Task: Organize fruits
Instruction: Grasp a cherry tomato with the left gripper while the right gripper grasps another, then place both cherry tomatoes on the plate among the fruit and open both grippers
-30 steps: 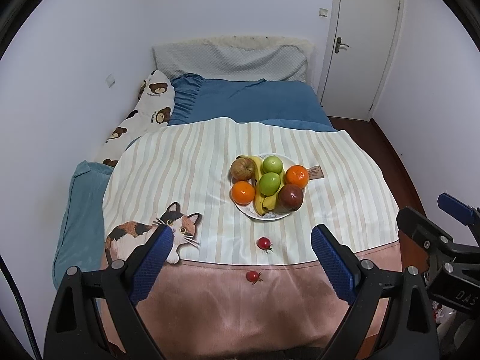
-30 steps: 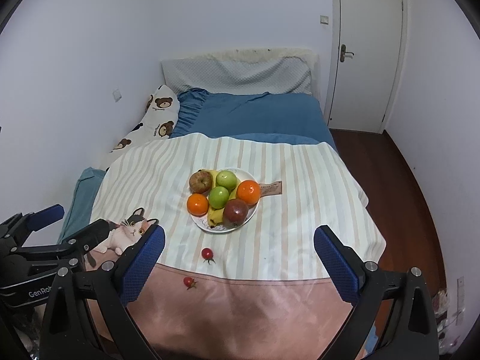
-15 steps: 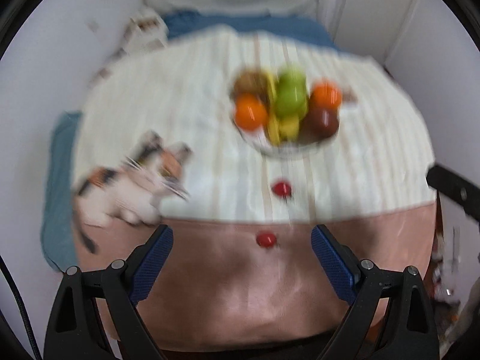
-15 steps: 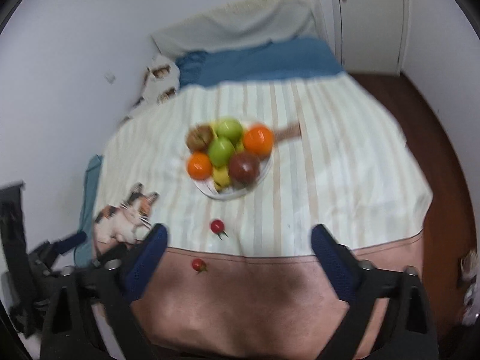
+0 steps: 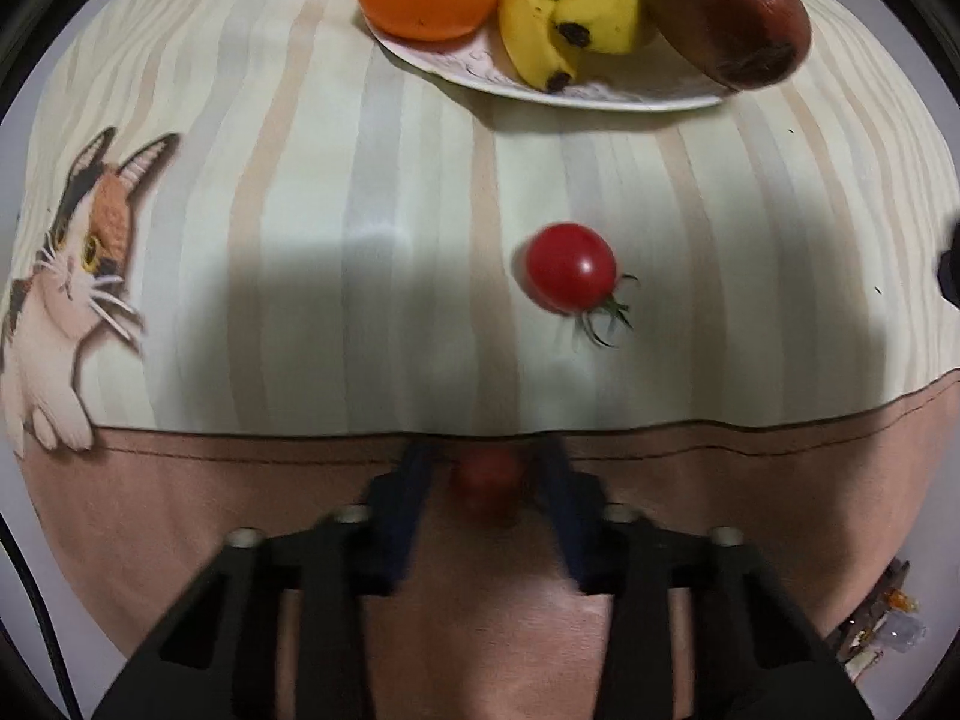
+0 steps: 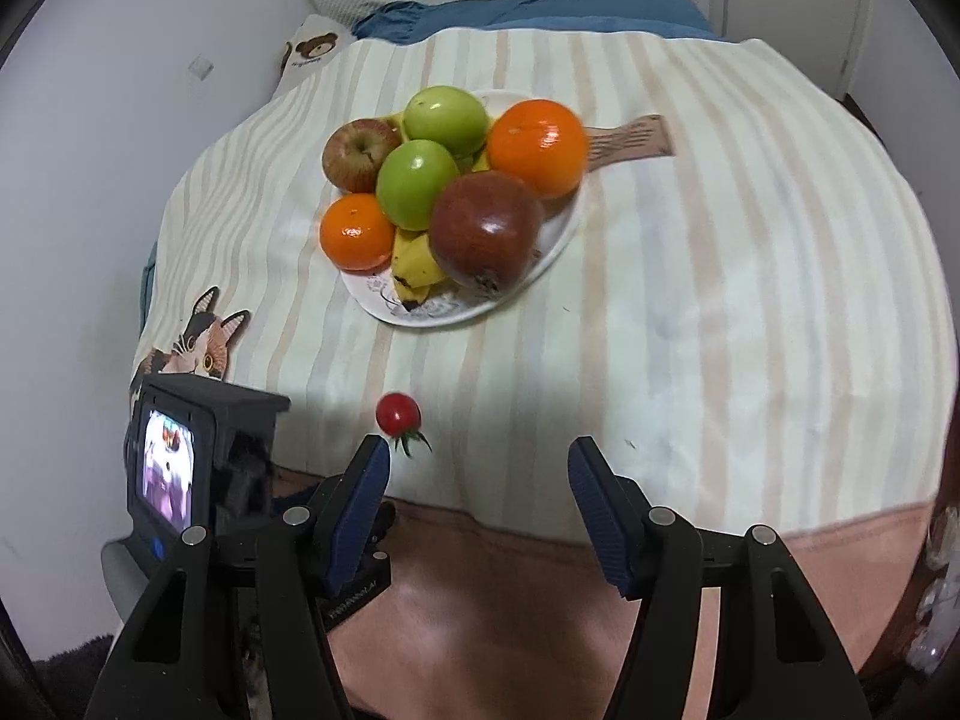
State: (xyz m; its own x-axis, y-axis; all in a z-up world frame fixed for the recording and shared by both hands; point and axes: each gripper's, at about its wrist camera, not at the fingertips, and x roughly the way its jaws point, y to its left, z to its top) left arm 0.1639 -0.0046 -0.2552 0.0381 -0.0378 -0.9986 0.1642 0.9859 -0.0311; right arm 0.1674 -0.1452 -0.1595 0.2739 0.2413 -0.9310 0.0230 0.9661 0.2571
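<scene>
**Two cherry tomatoes off the plate: left tongs closing on the near one**

Two loose fruits lie short of the plate (image 6: 558,252). I have the left gripper (image 5: 486,468) down on the pink band of the blanket (image 5: 480,630), with the near cherry tomato (image 5: 487,480) sitting between its blue fingers (image 5: 399,504). The frame is blurred there. The jaws stand narrow around the fruit, but I cannot tell whether the pads touch it or already clench it.

The second cherry tomato (image 5: 570,267) rests on the striped cloth (image 5: 300,210), between the left gripper and the plate, its green stem pointing toward me. The plate already carries two oranges, two green apples, a red apple, a dark red fruit and bananas, piled high.

The right gripper (image 6: 480,504) hangs released and carries nothing. Its left finger (image 6: 360,510) is just beside the second tomato in its own view.

Hazards, in my judgement:
- Soft bedding. The surface yields under pressure, so the fruit may sink or roll out as the jaws shut.
- Thin skin. Excess force would split the tomato.
- Crowded plate. A small round fruit set on the heap would likely roll off the rim.
- The right finger could nudge the second tomato if I drift forward.
</scene>
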